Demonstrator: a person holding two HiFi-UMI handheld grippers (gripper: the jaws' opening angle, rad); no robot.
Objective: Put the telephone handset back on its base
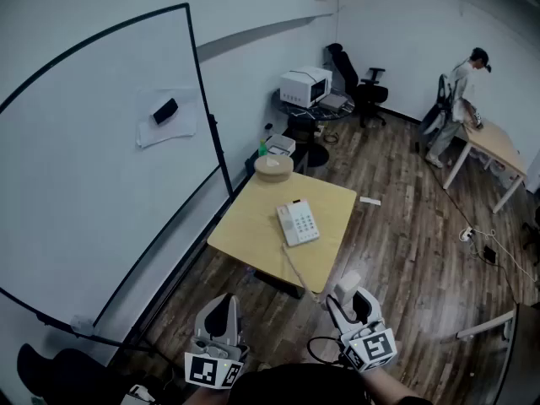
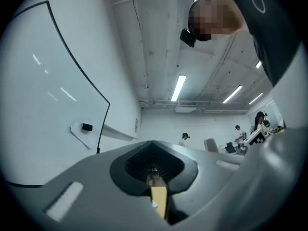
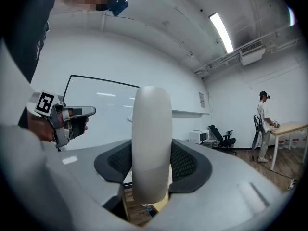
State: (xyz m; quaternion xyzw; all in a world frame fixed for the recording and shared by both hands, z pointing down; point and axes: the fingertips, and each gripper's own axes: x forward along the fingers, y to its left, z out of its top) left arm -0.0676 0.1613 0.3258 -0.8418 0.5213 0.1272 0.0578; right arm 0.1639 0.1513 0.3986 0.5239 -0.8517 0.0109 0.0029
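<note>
- Right gripper (image 1: 348,305): jaws set wide and clamped on the one telephone handset (image 1: 347,285), a pad pressed to each flank.
- Handset, right gripper view (image 3: 151,143): long axis upright in the frame and in line with the jaws. The rounded upper end rises well above the pads, and the lower end drops below them.
- Handset, head view: the free end points away from the person, toward the table (image 1: 253,226). It is held in the air just off the table's near edge, apart from the base.
- Telephone base (image 1: 298,224): one, flat near the table's middle, keypad up, cradle vacant.
- Cord (image 1: 297,268): one, running from the base over the near edge toward the handset.
- Left gripper (image 1: 222,315): jaws drawn together, nothing between them, held low beside the right one.
- Round beige object (image 1: 272,166): one, at the table's far corner.
- Count: two grippers, one table under the phone.
</note>
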